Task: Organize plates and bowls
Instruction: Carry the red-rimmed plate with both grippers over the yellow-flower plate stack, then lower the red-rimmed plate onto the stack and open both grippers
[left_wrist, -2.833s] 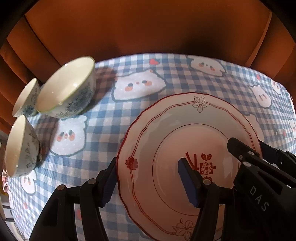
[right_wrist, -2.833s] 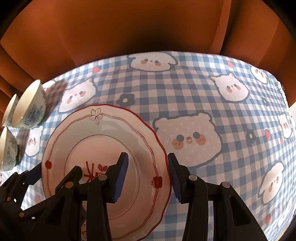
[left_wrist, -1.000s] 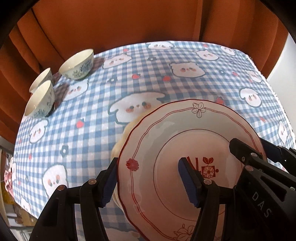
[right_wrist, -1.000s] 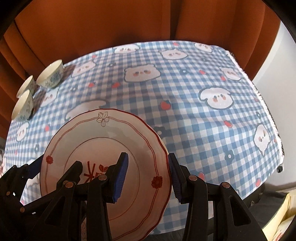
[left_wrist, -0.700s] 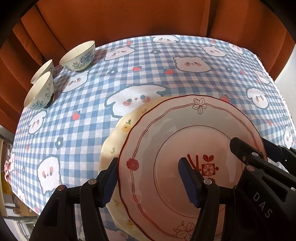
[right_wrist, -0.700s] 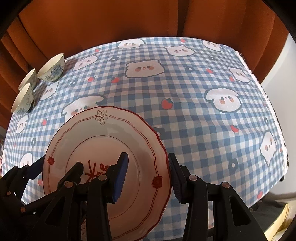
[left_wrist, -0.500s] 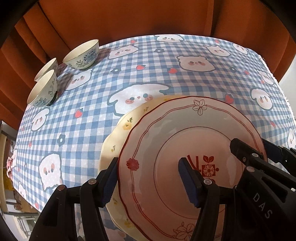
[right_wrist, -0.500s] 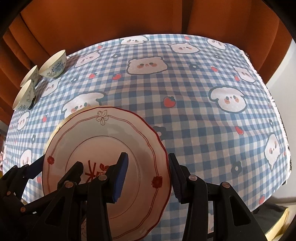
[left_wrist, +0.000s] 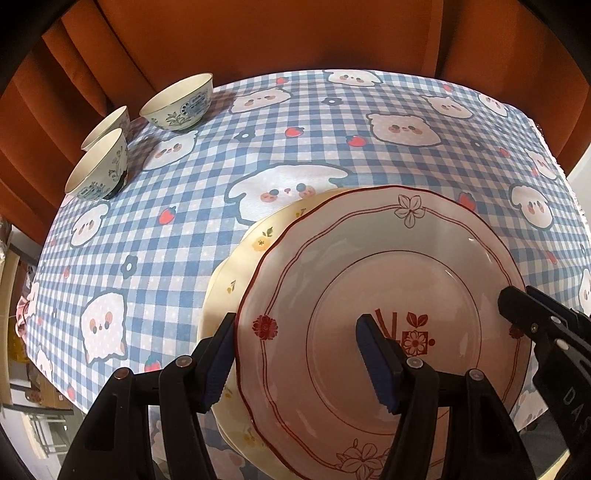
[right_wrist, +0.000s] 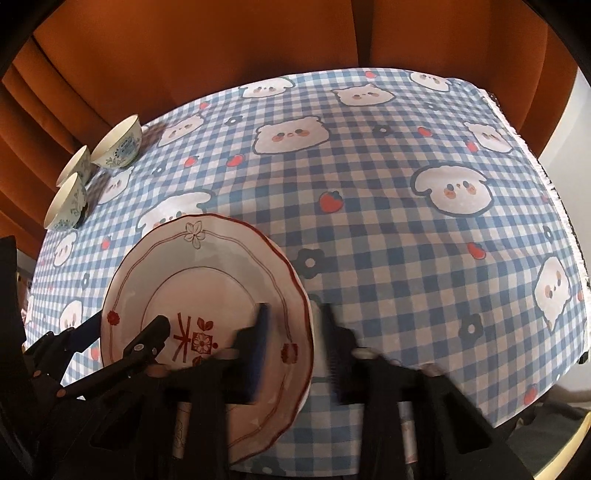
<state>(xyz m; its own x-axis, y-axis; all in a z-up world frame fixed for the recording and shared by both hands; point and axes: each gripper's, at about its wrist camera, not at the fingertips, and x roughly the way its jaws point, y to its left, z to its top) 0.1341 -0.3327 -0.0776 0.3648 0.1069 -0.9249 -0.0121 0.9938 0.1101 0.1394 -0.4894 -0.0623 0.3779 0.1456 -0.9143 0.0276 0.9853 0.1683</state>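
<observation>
Red-rimmed plate (left_wrist: 388, 280): held level above a cream plate (left_wrist: 236, 273) with small flower prints, near the front edge of the table (left_wrist: 332, 155); whether the two plates touch cannot be told.
Left gripper (left_wrist: 299, 358): straddling the plate's left rim, one blue-padded finger under the edge, the other over the plate's well; whether the pads are pressing the rim cannot be told.
Right gripper (right_wrist: 295, 350): blurred, its fingers parted either side of the plate's right rim, the outer one clear of the edge.
Bowls: three blue-and-white bowls (left_wrist: 177, 101) clustered at the far left corner of the table, beside the orange curtain (left_wrist: 258, 33).
Cloth: blue gingham tablecloth (right_wrist: 388, 177) printed with bears, strawberries and flowers.
</observation>
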